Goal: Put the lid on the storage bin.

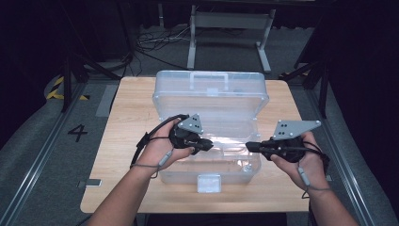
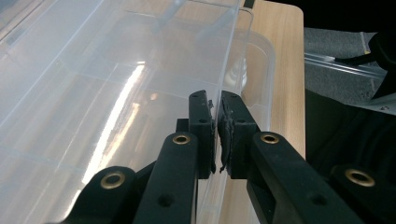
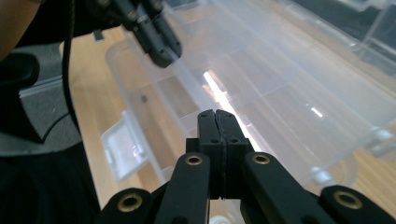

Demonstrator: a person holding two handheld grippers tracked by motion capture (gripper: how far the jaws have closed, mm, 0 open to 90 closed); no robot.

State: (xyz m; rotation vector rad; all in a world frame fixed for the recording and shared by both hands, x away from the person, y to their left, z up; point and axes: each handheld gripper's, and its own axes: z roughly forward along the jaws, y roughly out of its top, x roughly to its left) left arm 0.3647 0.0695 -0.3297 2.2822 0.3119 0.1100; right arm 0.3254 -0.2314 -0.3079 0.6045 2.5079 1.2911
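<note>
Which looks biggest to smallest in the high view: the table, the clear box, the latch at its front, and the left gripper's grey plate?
1. Table
2. Clear box, lid open
3. Latch and grey plate: these look alike in size, and the plate sits nearer the camera, so I would not rank them.

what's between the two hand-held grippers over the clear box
In the high view, no object separates the left hand-held gripper from the right hand-held gripper, just the clear box interior below.
</note>
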